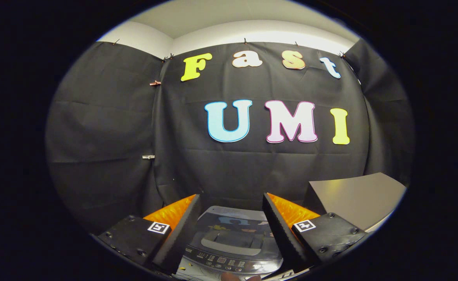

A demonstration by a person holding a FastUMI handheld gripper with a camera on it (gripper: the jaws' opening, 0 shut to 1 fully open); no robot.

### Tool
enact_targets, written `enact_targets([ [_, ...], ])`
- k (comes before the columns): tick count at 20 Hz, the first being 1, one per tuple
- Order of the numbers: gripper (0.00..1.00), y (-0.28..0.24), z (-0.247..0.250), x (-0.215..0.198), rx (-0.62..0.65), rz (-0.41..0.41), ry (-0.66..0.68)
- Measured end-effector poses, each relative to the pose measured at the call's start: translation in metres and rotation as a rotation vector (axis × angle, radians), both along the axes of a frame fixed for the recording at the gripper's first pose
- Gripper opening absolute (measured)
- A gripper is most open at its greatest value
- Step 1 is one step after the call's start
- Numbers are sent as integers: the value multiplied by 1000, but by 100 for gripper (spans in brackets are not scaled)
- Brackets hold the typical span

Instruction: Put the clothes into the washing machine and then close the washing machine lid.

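Gripper [231,218] held above a small washing machine [233,244], its fingers spread wide with nothing between them.

From the left: black cloth hangs as the booth wall [108,128], pinned with small clips [148,157] along a seam, and a pale wall and ceiling strip [252,29] show above it. Lower down, the left finger [182,234] angles inward; between it and the right finger [281,230] sits the washing machine, seen from above, its glossy dark lid [233,222] lying closed and flat, with a handle recess and a row of control buttons [223,263] at its near edge. Both fingers stand well apart and touch nothing. Beyond the right finger, a grey flat-topped surface [357,199] stands beside the machine against the cloth. I can't make out any clothes from here.
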State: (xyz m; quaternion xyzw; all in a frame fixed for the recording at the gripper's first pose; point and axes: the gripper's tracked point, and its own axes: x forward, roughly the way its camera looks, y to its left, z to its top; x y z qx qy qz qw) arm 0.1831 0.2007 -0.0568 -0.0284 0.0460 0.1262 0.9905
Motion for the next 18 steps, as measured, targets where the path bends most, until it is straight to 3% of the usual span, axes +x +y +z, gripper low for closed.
enact_targets([
  [8,99,-73,58,-76,45,-76,-113],
  [12,99,-123,82,-121,9,-175,-180],
  [18,99,-152,78,-174,13,-214,-182],
])
